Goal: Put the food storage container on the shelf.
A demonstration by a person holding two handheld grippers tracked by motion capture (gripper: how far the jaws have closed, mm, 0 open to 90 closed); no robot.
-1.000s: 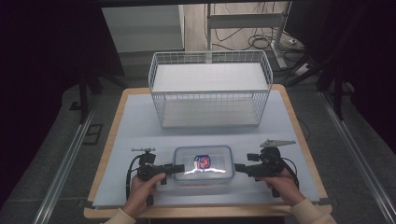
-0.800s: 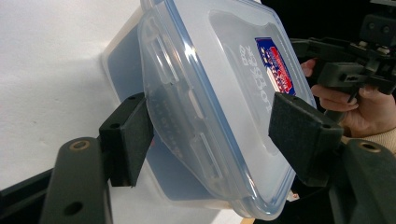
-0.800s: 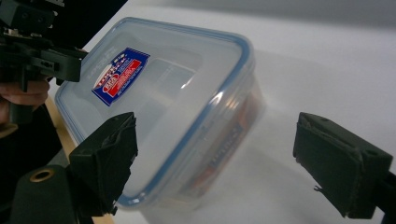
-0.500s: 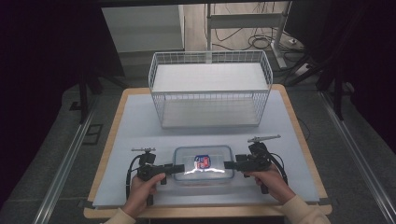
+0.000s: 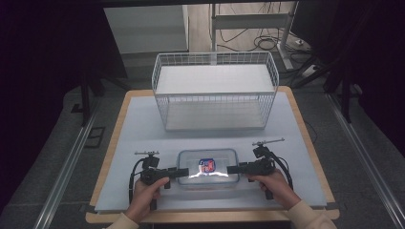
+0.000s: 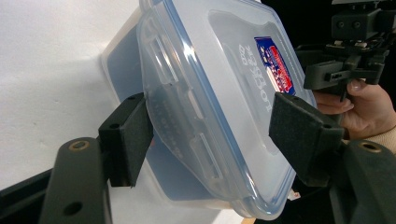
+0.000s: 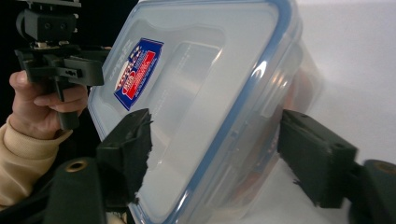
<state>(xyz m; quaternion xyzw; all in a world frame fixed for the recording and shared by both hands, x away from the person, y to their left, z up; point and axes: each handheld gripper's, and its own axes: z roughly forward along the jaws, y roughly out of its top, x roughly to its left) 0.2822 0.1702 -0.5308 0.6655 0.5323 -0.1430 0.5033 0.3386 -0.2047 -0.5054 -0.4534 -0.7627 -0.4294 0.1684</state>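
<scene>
Desk [image 5: 143, 124] seen with wire basket [image 5: 215, 90] at far side. Lidded plastic box [image 5: 208, 168] placed at near edge, between both tongs. Left tongs [image 6: 210, 135] clamped on box's left end. Right tongs [image 7: 212, 154] just closing around right end latch, far pad not yet pressed. Risk judged: slippery lid squeezed unevenly, box tilted or dropped.

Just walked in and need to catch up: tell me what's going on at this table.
A person holds a gripper in each hand at the two short ends of a clear lidded container on the table. The left gripper has its jaws clamped on one end. The right gripper has just been closing its jaws around the other end. A white wire basket stands behind.
</scene>
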